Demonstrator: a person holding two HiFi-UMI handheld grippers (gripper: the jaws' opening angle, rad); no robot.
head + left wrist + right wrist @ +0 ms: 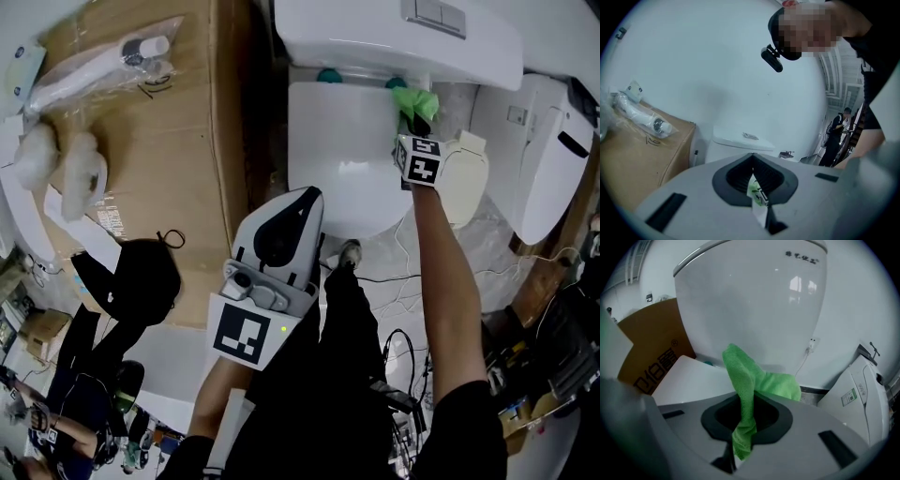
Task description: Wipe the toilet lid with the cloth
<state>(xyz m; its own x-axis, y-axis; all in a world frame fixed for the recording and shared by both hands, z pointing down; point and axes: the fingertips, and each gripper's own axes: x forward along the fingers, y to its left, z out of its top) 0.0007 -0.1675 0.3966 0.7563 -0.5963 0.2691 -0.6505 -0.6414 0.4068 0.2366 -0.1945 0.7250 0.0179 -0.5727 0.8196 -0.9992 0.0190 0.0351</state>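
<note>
Green cloth (413, 101) is held tight in the right claw (412, 117). The claw's two jaws are pressed on it. In the right gripper view the cloth (754, 378) runs up out of the right claw (743, 427) and flops over to the right.

The cloth sits at the back right corner of the white lid (337, 150), right under the tank (394, 37). I cannot tell if it touches the lid. The lid is down. In the right gripper view a bit of the lid (689, 376) shows on the left, and the tank (750, 296) stands big behind the cloth.

The left claw (305, 202) is by the lid's front left edge. Its jaws are together. In the left gripper view a small white and green scrap shows in the left claw (754, 180). It is too small to tell what it is. This claw points at the wall and the tank (740, 140), far from the cloth.

A brown box (159, 141) stands left of the toilet. A white wrapped part (94, 61) lies on top of it.
</note>
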